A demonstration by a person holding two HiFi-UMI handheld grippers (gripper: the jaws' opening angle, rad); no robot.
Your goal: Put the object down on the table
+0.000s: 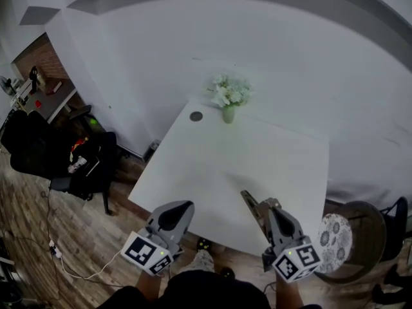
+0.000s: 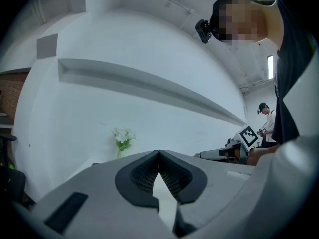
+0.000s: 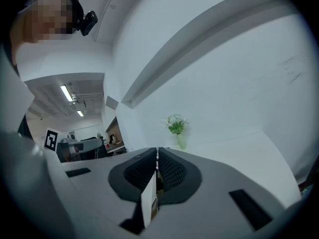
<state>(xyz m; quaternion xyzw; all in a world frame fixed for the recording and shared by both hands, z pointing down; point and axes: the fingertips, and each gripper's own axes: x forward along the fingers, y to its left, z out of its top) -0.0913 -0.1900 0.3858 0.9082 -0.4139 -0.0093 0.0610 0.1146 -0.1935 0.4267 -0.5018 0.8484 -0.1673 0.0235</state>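
1 vase point(image 1: 228, 112) | 1 object point(image 3: 148, 201) (in right gripper point(image 3: 157, 158) jaws) | 1 table point(image 1: 257, 166)

One white table point(image 1: 212, 166). On it stand one vase of flowers point(image 1: 230, 96) at 12 o'clock and one dark round disc point(image 1: 196, 116) at 11 o'clock. There are two grippers, the left gripper point(image 1: 184, 206) at 7 o'clock and the right gripper point(image 1: 265, 206) at 5 o'clock, with two marker cubes point(image 1: 148, 253), one apiece. One thin flat piece point(image 1: 249, 200) sits between the right one's jaws. One patterned round stool point(image 1: 335, 234) is at 4 o'clock.
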